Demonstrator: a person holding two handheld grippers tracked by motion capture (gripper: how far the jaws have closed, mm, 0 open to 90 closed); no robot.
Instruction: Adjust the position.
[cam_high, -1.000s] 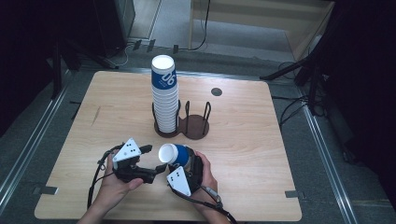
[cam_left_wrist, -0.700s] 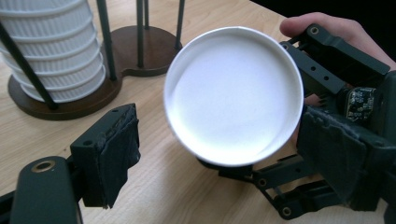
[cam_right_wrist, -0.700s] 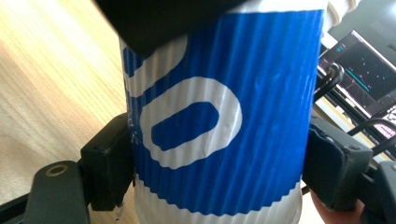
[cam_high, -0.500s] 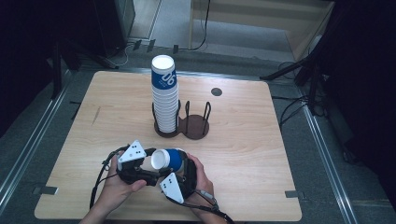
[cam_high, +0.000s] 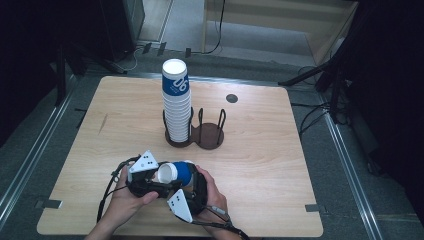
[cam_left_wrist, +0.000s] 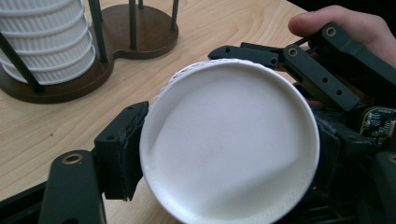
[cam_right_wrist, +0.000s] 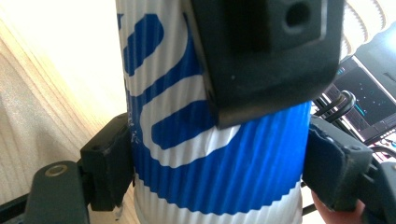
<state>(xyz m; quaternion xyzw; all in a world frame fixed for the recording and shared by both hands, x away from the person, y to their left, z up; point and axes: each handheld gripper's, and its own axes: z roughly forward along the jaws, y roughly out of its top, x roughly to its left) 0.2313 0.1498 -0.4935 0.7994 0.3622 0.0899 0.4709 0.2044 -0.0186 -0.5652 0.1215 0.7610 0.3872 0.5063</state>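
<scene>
Cup (cam_high: 179, 173) is off the table, lying on its side between both grippers at the near edge of the tabletop (cam_high: 280, 150), centre-left in the high view. Blue-and-white ribbed paper cup; its white end faces my left side.

In the left gripper view that white round end (cam_left_wrist: 229, 144) faces the camera head on. Left gripper (cam_high: 150, 186) jaws have just been closing with the cup between them. I see one black pad (cam_left_wrist: 122, 149) pressed against the cup's rim on the left side; the opposite pad is hidden behind the cup. I read it as clamped on the cup.

Right gripper (cam_high: 192, 187) is clamped on the cup body. In the right gripper view the two pads (cam_right_wrist: 109, 161) sit on either side of the blue ribbed wall (cam_right_wrist: 224, 154), touching it. One jaw of the left gripper crosses in front of the cup there, higher up.

So both tools grip the same cup, from opposite ends. My hands are close together; the grey plates on the grippers nearly meet.

Further out: tall stack of cups (cam_high: 176, 102) standing upright in the left ring of a dark wooden two-slot holder (cam_high: 209, 136), mid-table, well apart from the held cup. Right slot has nothing in it. Small dark round disc (cam_high: 231, 98) sits in the tabletop beyond the holder, toward the far right.
</scene>
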